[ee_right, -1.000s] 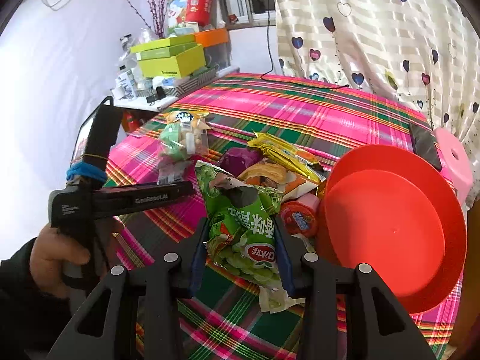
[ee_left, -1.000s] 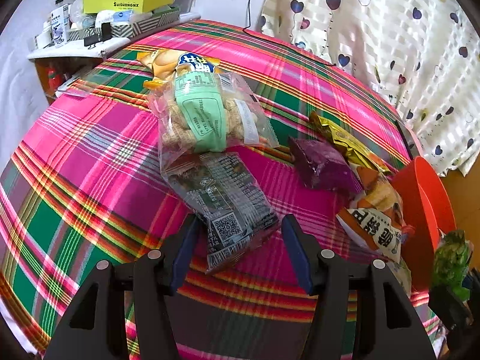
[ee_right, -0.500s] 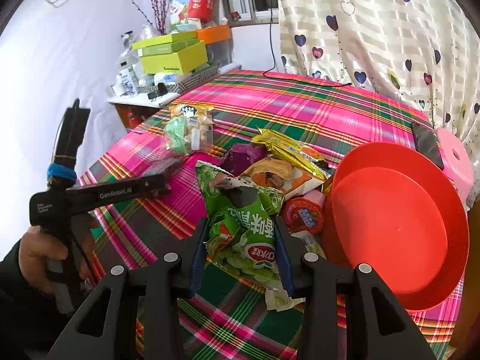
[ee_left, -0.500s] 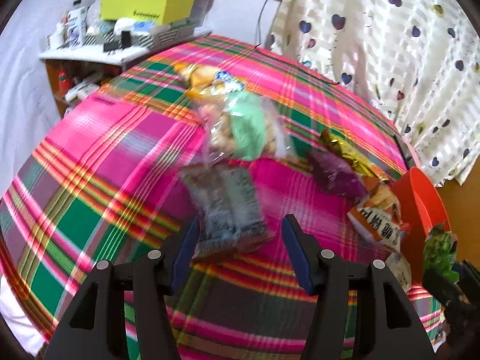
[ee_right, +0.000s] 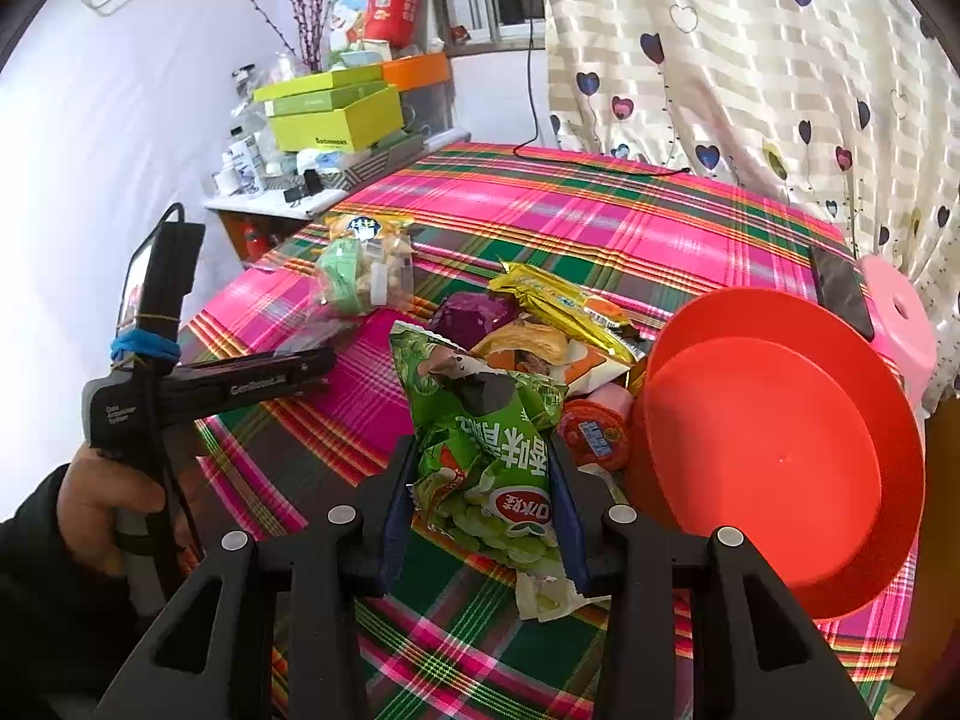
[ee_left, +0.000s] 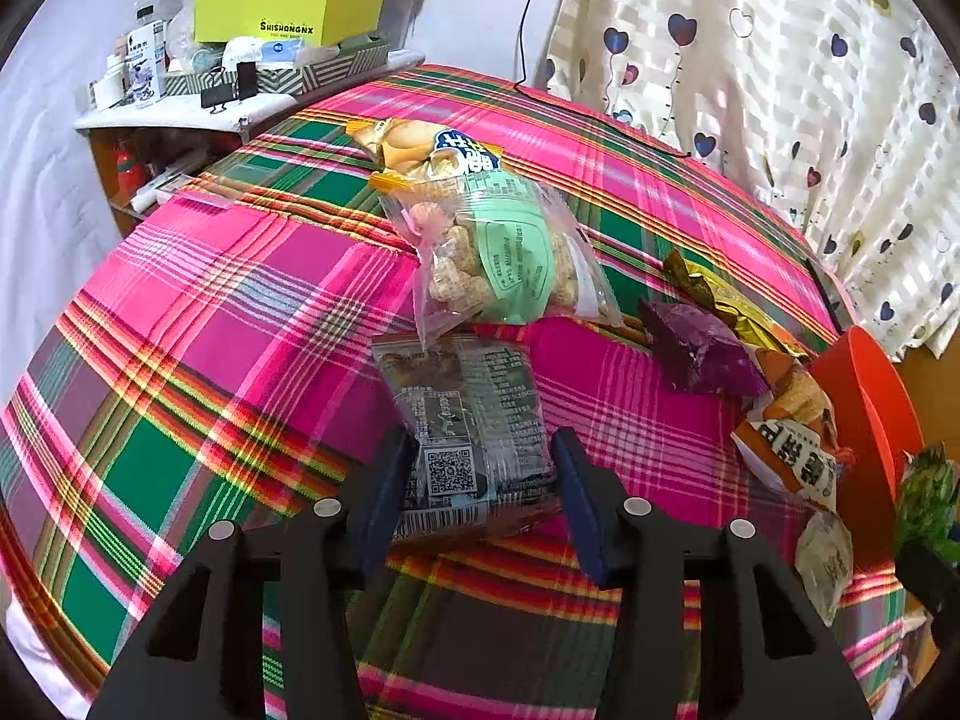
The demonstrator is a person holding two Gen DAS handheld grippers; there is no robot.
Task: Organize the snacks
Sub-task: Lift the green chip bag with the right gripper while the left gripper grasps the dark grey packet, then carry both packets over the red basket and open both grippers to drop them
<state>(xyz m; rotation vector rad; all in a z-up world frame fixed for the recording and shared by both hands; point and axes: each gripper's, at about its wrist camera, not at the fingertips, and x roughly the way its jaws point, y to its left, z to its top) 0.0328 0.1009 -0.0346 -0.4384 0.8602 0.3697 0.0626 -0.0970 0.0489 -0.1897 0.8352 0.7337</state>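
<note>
Two pick-ups are under way, likely bound for the red bowl (ee_right: 774, 450). The left gripper (ee_left: 480, 480) is closing on the dark snack packet (ee_left: 468, 426) — its near end sits between the jaws, the rest lying flat on the plaid bed cover (ee_left: 210, 330). The right gripper (ee_right: 483, 504) is clamped on the green pea bag (ee_right: 486, 438), just beside the bowl. Next, I judge, the left must finish squeezing, then lift clear of the clear biscuit bag (ee_left: 510, 252) touching the packet's far end.
</note>
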